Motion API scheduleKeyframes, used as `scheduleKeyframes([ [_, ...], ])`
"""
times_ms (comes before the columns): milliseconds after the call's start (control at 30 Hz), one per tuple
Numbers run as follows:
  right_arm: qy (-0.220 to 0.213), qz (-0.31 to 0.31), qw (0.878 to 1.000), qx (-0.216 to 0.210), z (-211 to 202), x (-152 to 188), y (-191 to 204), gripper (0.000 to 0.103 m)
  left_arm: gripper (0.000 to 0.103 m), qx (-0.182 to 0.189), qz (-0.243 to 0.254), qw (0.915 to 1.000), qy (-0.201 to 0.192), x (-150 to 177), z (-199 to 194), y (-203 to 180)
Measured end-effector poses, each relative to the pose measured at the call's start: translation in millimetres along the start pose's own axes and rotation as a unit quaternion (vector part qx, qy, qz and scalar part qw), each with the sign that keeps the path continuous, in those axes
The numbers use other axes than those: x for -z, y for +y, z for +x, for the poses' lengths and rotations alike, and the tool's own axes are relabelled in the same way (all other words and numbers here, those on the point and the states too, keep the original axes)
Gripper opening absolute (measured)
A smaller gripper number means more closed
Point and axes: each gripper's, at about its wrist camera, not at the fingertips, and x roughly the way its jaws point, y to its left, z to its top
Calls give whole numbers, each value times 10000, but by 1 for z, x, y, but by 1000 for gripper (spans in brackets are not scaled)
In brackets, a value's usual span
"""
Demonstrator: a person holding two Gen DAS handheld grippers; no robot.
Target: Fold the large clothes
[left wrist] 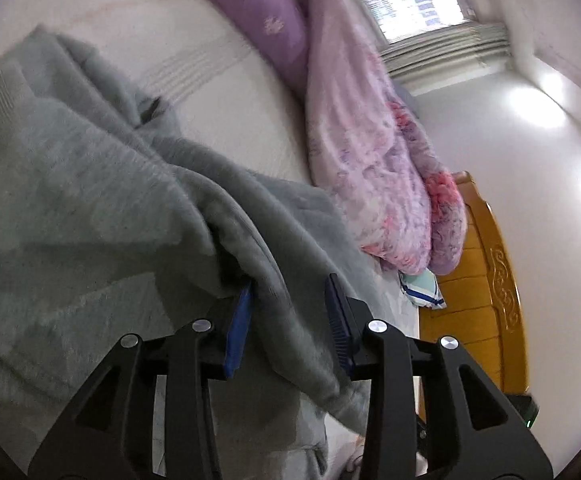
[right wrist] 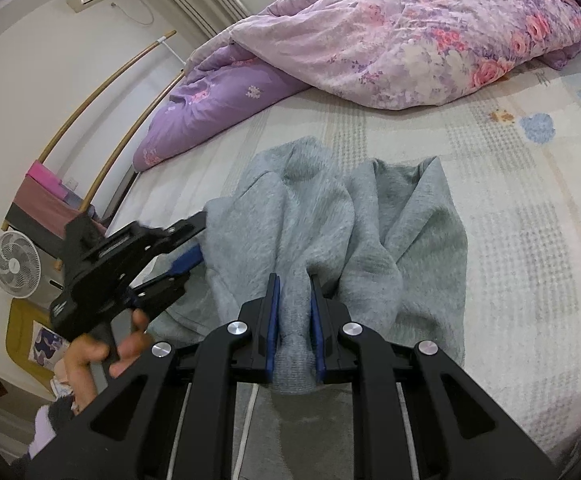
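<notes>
My right claw (right wrist: 294, 280) sits at the lower middle of its own view, its blue pads nearly together and pinching a bunched ridge of the grey garment (right wrist: 330, 224). The cloth runs between the pads and pokes out below them as a thick roll. From there the garment spreads up the frame over the pale patterned bed sheet (right wrist: 510, 208), rumpled into two humps.

My left claw (left wrist: 290, 300) stands part open. In its own view a fold of the same grey garment (left wrist: 90, 200) drapes through the gap between the blue pads; it lies against the left-hand pad, while the right-hand pad stands clear of it, so I have no grip there. In the right wrist view that claw (right wrist: 192, 246) shows at the left of the frame, at the garment's left edge, with my hand (right wrist: 102, 348) wrapped around its handle below.

A flowered pink and purple quilt (right wrist: 410, 32) lies heaped along the top of the right view, with a purple pillow (right wrist: 210, 104) to its left. In the left view the wooden bed frame (left wrist: 486, 280) shows at the right, beyond it the white floor (left wrist: 530, 160). A white fan (right wrist: 14, 266) stands at the far left of the right view.
</notes>
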Motion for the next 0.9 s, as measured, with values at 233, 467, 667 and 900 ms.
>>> scheduleKeyframes([
  [233, 22, 68, 9999, -92, 0, 3, -3, 13, 13, -40, 225, 9992, -326, -9, -10, -2],
  [467, 27, 62, 9999, -91, 3, 7, 0, 13, 7, 243, 688, 9942, -787, -12, -57, -22],
  [667, 56, -16, 9998, -175, -1, 10, 8, 13, 7, 481, 980, 9901, -886, 13, -107, -12],
  [900, 494, -384, 9980, 70, 9, 42, 16, 13, 7, 181, 902, 9935, -663, 69, -128, 44],
])
